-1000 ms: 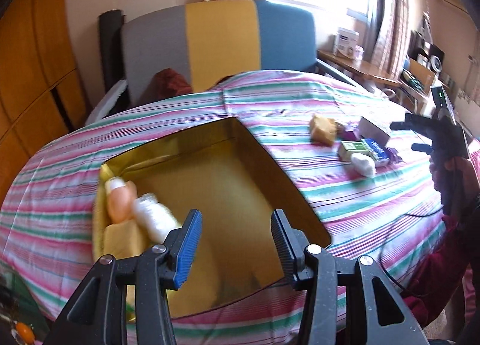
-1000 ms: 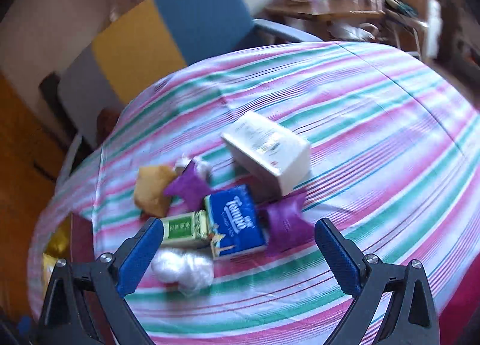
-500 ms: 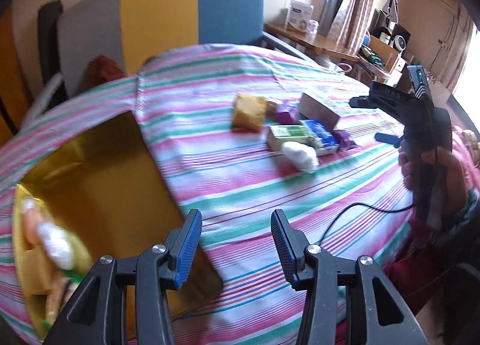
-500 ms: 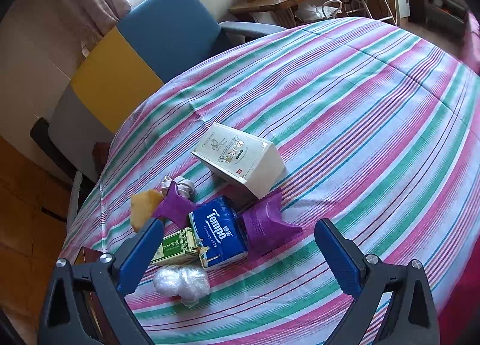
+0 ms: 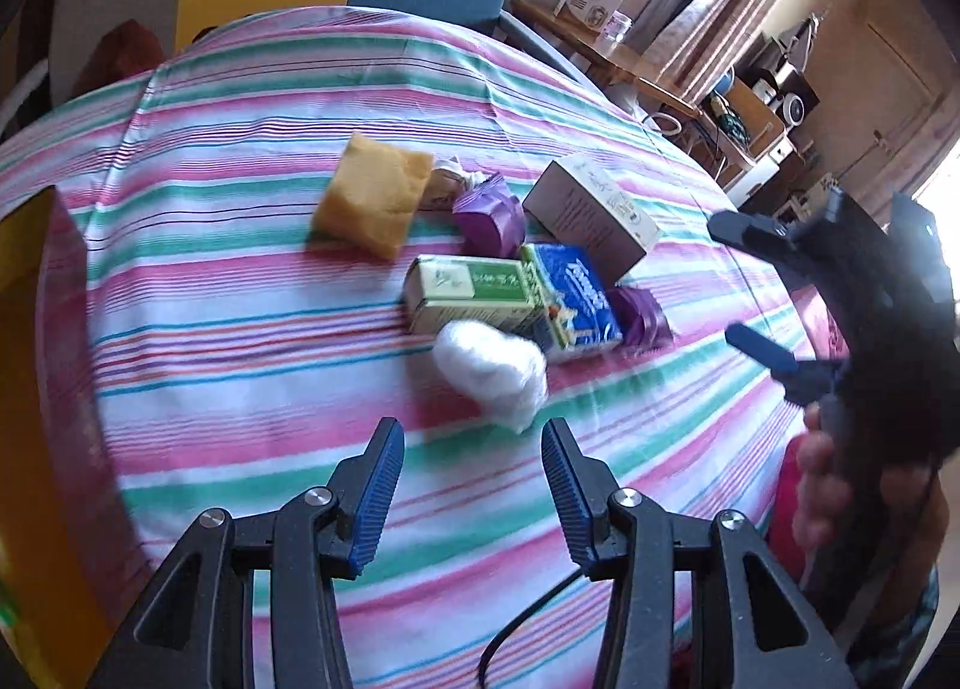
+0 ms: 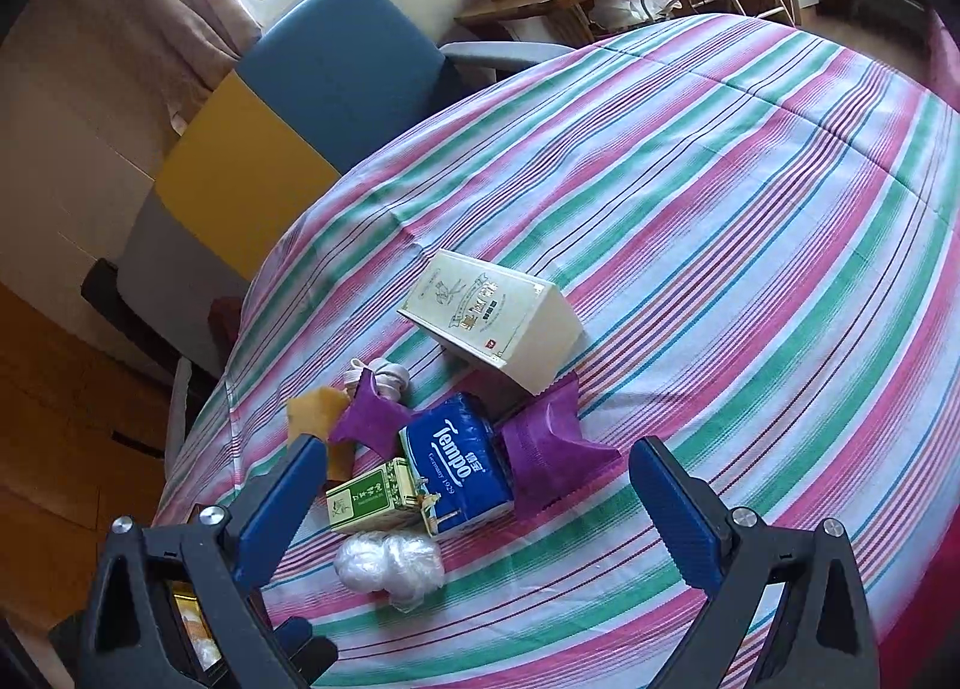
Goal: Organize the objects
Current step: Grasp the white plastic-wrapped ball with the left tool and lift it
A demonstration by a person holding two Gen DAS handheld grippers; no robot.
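Presently, the left gripper (image 5: 471, 473) was positioned above the striped tablecloth (image 5: 252, 329) with its jaws partly open and nothing between them; the white plastic-wrapped bundle (image 5: 492, 371) lay just beyond its fingertips. The right gripper (image 6: 474, 515) was held over the same cluster with its jaws spread wide and empty, gripped by a person's hand (image 5: 822, 485) at the right edge of the left wrist view. The objects to be organized lay grouped near the middle of the table. A green carton (image 6: 369, 494) rested on its side, touching a blue Tempo tissue pack (image 6: 459, 464). The white bundle lay just in front of these two. A purple pouch (image 6: 549, 455) lay against the far side of the tissue pack, and a second purple pouch (image 6: 369, 413) sat between the tissue pack and a yellow packet (image 5: 372, 200). A small white item (image 6: 381, 374), too small to identify, lay beside the yellow packet. A cream box (image 6: 495, 326) stood tilted behind the group. A golden-lined container (image 5: 24, 293) occupied the left edge of the left wrist view, well apart from the cluster. A black cable (image 5: 528, 623) ran across the cloth near the left gripper.
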